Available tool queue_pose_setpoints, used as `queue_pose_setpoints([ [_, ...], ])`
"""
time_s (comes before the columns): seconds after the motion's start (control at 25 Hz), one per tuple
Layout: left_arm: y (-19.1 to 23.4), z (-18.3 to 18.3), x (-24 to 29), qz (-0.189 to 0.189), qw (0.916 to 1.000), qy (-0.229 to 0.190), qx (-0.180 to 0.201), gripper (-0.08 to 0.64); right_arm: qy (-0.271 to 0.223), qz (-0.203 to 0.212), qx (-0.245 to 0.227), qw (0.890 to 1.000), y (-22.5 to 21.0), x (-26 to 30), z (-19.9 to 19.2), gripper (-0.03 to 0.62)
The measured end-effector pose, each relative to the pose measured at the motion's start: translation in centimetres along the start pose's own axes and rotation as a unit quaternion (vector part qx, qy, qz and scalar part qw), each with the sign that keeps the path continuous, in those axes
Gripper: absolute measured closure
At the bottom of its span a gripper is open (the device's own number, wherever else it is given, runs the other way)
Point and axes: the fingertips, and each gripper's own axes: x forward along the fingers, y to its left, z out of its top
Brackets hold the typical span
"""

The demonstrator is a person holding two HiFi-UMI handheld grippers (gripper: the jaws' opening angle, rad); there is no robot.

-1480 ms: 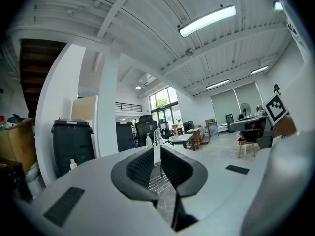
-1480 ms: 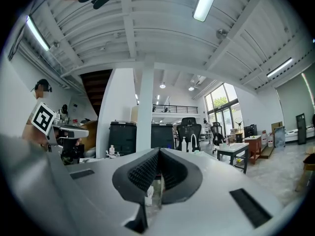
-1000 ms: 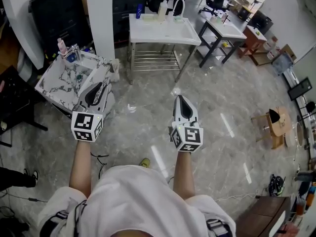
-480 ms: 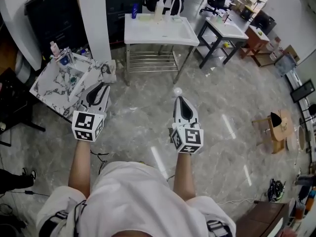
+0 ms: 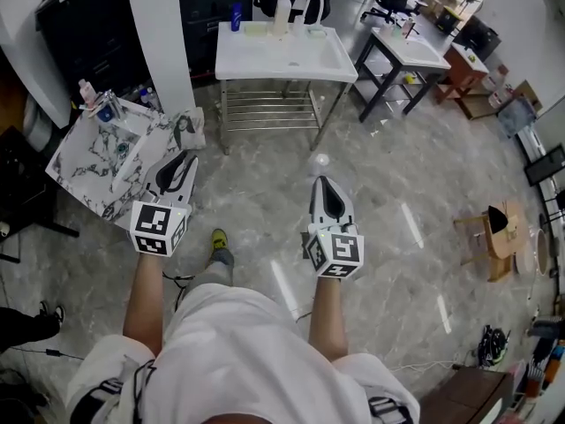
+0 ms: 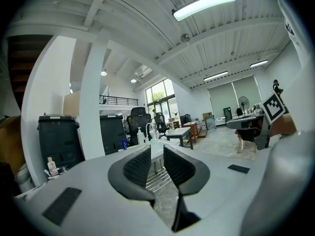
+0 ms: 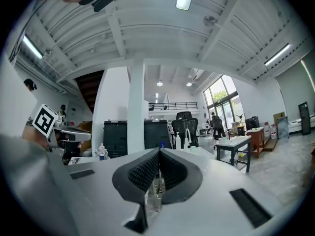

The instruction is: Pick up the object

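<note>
Nothing is held in either gripper. My left gripper [image 5: 179, 161] is held out over the grey stone floor, beside the corner of a marble-topped table [image 5: 84, 162]; its jaws stand a little apart, open, with only the room visible in the gap [image 6: 156, 156]. My right gripper [image 5: 320, 185] is held out over bare floor, its ribbed pads [image 7: 147, 171] pressed together and empty. Ahead stands a white table [image 5: 265, 60] with a blue bottle [image 5: 237, 16] and white pump bottles [image 5: 282, 9] at its far edge. A small white object [image 5: 320, 160] lies on the floor just beyond the right gripper.
Small bottles [image 5: 86, 91] stand on the marble top. A white pillar [image 5: 159, 34] rises at the left and black cabinets [image 5: 88, 25] stand behind it. A black-framed table [image 5: 402, 47] and office chairs are at the back right, a wooden stool [image 5: 494, 228] at the right. My yellow shoe [image 5: 218, 237] is stepping forward.
I have walked forward: the white table and the marble table have come closer. My yellow-shoed foot has swung ahead. Both grippers keep their pose and jaw state.
</note>
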Motion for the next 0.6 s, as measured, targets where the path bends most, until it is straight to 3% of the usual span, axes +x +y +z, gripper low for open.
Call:
queue_pose_setpoints([
  [0.32,3.5,-1.4,8.4,-0.012,0.9999,0.004,-0.011,0.486,0.016,-0.008,-0.014,1.000,-2.1,8.0,-1.3,0.586],
  [0.6,9.6,-1.2,18.5,-0.028,0.9993,0.011,-0.020,0.486,0.022,-0.024,-0.016,0.999,-4.4,18.8,-0.4,0.586],
])
